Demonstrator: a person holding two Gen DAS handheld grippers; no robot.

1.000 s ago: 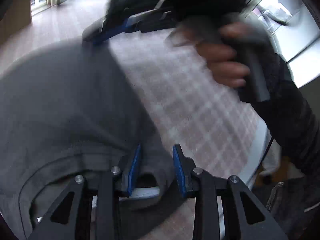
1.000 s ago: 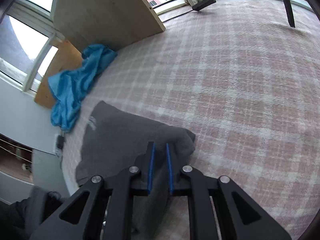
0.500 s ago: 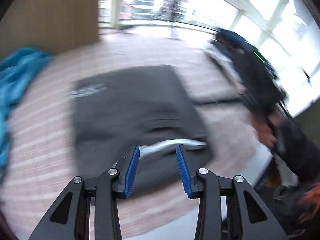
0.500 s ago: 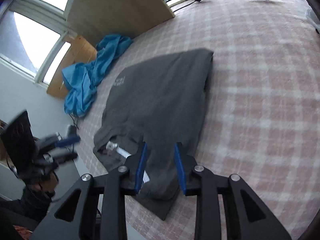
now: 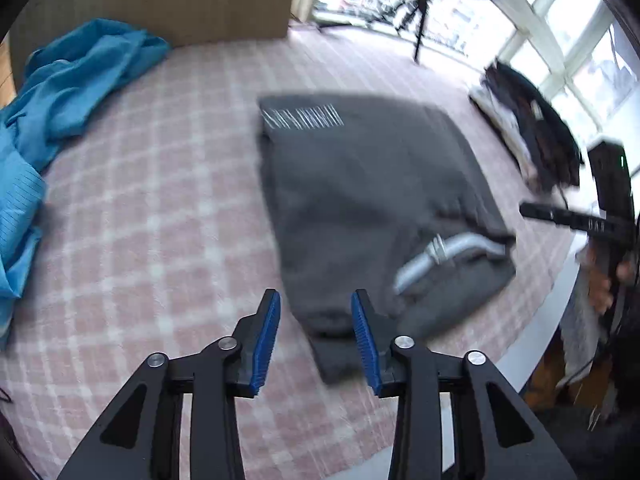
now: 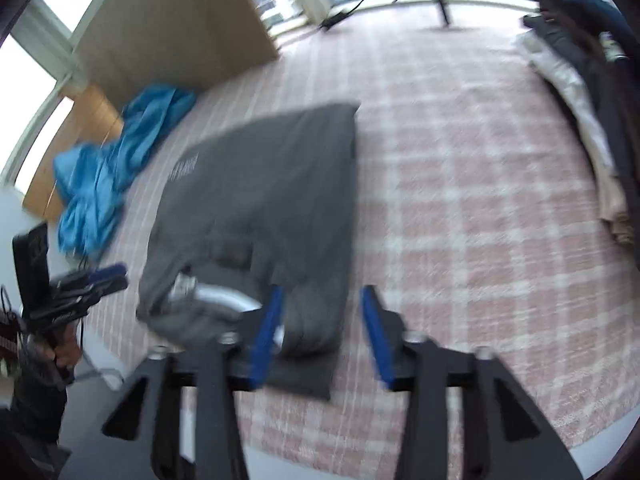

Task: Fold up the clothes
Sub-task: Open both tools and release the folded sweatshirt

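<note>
Hovering low at 6 o'clock in each wrist view, your left claw [image 5: 316, 334] and right claw [image 6: 320, 326] both stand spread and hold nothing. A second ago each one pinched a near edge of the grey sweatshirt [image 5: 360, 200]; half a second ago the jaws had parted, and now both claws sit higher and farther back from the cloth.

Just past the fingertips the sweatshirt lies flat on the checked bedcover [image 5: 140, 220] as a narrow oblong, running from near 6 toward 12 o'clock. A silver-grey strip [image 5: 444, 256], perhaps a drawcord or trim, shows at its near end, at 4 o'clock in the left view. The white print [image 5: 302, 118] sits at the far end.

That release tells you the fold has landed and holds its shape without you. Whether another fold is wanted, I cannot settle from this.

Farther off, a crumpled blue garment [image 5: 68, 92] waits at 10 o'clock, and a stack of dark and pale clothes [image 6: 580, 100] lies at 2 o'clock.
</note>
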